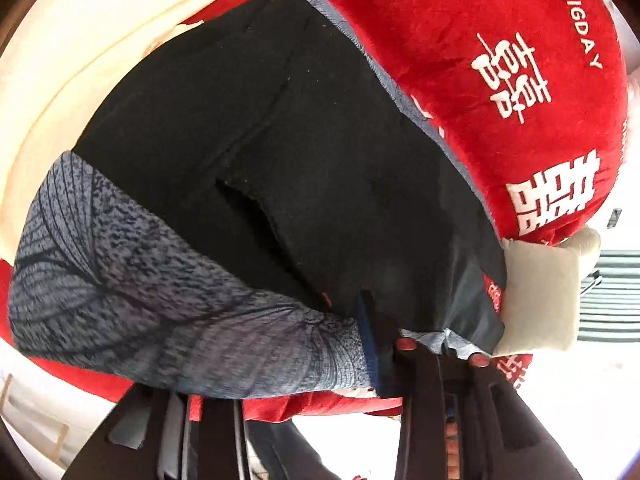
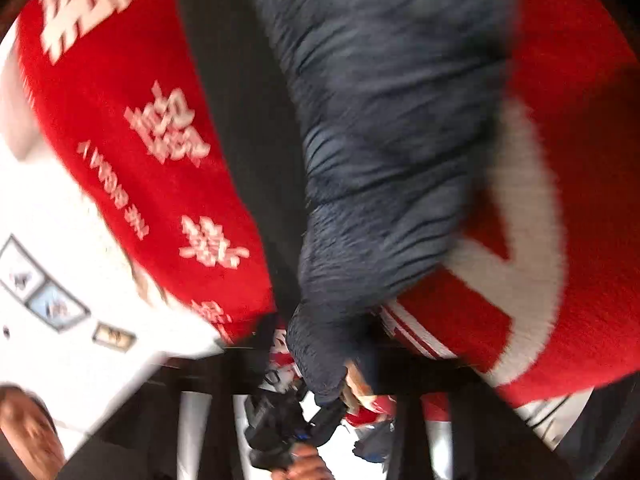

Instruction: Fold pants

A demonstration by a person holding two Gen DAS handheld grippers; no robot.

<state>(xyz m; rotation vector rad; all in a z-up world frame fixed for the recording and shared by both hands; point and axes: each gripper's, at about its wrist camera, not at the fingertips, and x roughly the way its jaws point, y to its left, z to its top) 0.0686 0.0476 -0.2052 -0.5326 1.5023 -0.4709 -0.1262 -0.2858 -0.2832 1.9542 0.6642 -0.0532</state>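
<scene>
The pants [image 1: 248, 152] are dark, almost black, with grey-blue patterned fabric [image 1: 132, 280] along one side, and lie over a red blanket [image 1: 500, 40]. My left gripper [image 1: 440, 350] is shut on the pants' near edge, its red-tipped fingers [image 1: 406, 345] pinching bunched cloth. In the blurred right wrist view the pants [image 2: 380, 120] hang bunched in front of the camera. My right gripper [image 2: 332, 376] is shut on the grey-blue cloth at its lower end. The other gripper [image 2: 280, 420] shows beyond it in a hand.
The red blanket [image 2: 140, 140] has white characters and lettering and covers the surface. A cream cloth [image 1: 100, 60] lies at the far left. A beige cushion [image 1: 540, 292] sits at the right. White wall with framed pictures [image 2: 44, 292] and a person's face [image 2: 28, 428] show behind.
</scene>
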